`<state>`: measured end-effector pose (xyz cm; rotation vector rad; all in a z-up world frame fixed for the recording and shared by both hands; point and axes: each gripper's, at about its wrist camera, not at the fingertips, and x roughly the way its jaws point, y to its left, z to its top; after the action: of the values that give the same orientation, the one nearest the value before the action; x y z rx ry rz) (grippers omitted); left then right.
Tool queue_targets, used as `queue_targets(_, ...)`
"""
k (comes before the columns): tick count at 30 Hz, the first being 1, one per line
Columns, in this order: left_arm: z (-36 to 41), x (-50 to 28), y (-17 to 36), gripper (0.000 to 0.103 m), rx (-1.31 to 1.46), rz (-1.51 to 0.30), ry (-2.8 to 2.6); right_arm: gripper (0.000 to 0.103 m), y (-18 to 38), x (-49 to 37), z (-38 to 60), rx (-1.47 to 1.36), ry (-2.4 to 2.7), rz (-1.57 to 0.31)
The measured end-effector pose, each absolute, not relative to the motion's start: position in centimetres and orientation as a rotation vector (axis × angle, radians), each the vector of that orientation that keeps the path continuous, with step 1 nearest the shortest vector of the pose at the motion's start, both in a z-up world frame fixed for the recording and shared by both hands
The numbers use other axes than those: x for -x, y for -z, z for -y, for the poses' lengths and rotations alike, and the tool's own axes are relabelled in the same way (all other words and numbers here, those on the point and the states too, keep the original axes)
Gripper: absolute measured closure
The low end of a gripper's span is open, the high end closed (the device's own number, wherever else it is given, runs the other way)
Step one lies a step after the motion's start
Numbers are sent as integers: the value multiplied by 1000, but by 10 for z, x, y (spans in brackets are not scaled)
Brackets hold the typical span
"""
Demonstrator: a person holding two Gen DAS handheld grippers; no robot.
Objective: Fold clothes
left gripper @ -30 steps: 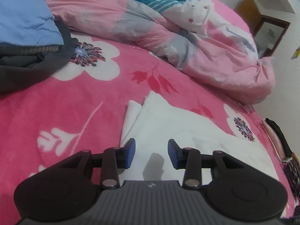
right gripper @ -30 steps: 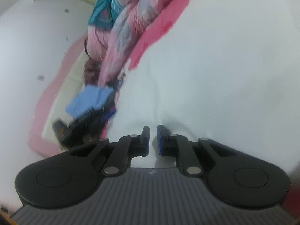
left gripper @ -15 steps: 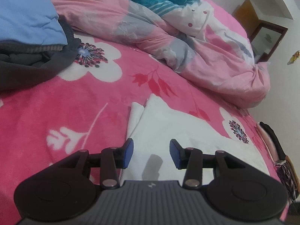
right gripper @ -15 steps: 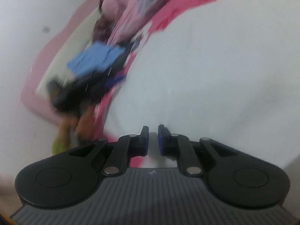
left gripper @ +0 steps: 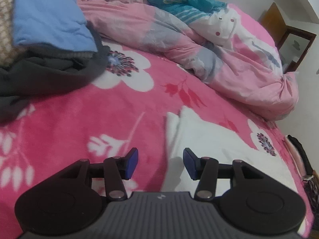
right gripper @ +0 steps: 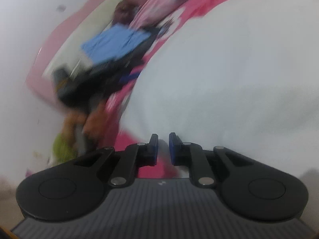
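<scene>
No readable txt, labels or nos. anywhere; just a tiny unreadable logo on each tool.

A home bedroom; a bed under a pink fleece blanket with white flowers (left gripper: 123, 107); a crumpled pink quilt (left gripper: 229, 59); a dark-framed wooden mirror (left gripper: 295, 45) against the white wall.

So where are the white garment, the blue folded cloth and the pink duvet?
white garment (left gripper: 209, 139), left wrist view, its flat middle.
blue folded cloth (left gripper: 47, 14), left wrist view, top face.
pink duvet (left gripper: 229, 75), left wrist view, crumpled middle.
</scene>
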<state>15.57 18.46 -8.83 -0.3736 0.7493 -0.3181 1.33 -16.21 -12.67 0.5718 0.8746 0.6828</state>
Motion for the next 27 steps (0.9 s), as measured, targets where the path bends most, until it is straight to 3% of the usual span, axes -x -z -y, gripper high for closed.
queue_targets(7, -203, -134, 66, 53, 404, -709, 285, 90, 99, -73, 132, -557, -692, -738)
queue_targets(12, -214, -115, 41, 52, 359, -682, 276, 91, 125, -68, 93, -486, -747, -796)
queue_targets(27, -237, -59, -11, 50, 263, -638, 275, 91, 119, -68, 25, -430, -876, -802)
